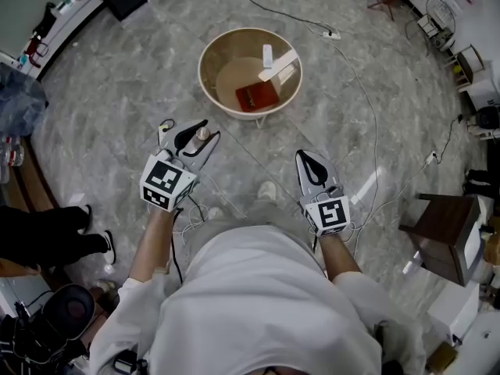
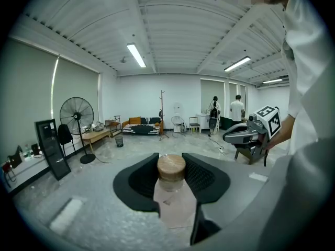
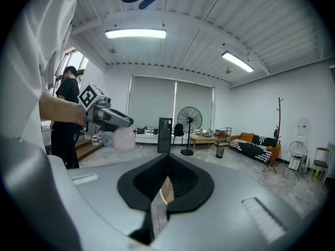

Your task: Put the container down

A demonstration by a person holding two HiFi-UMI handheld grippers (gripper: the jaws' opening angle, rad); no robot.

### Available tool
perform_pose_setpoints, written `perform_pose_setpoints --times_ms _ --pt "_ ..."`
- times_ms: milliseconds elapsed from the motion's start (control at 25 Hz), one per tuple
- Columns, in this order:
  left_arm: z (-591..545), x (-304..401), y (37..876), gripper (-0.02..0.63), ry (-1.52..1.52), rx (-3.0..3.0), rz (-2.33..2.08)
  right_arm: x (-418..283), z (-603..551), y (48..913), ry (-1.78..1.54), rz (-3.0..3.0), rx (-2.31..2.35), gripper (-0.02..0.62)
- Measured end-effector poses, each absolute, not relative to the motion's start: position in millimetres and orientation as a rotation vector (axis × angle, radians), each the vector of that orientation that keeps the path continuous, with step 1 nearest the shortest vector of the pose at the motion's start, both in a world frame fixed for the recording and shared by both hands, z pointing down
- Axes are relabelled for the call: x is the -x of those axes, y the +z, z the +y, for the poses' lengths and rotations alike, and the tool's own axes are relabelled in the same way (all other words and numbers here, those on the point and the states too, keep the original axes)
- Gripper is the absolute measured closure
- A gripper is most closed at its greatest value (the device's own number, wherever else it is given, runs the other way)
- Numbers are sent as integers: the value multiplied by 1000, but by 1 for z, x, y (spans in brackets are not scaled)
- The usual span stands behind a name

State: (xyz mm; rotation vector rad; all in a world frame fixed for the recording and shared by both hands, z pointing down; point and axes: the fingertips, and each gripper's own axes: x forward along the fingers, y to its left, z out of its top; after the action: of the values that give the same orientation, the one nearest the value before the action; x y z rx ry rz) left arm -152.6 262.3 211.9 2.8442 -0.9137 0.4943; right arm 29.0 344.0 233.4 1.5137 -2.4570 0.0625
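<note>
The left gripper [image 1: 192, 141] held the container [image 2: 171, 195], a small clear jar with a cork-coloured lid [image 2: 171, 166], its jaws pressed on the jar's two sides (lid toward the jaw tips). The jar hung above the grey floor [image 1: 117, 100] at the person's left, nearer than the round bowl [image 1: 205, 59] with a red block [image 1: 257, 96] inside. The right gripper [image 3: 166, 178] had its jaws closed together, with nothing between them.
</note>
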Motion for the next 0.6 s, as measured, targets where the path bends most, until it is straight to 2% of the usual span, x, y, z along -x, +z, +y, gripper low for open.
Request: perform_pose_setpoints --times_ms 600 --pt "190 88 221 463 460 -2750 -1135 -99 254 245 -13 -2556 -1274 591"
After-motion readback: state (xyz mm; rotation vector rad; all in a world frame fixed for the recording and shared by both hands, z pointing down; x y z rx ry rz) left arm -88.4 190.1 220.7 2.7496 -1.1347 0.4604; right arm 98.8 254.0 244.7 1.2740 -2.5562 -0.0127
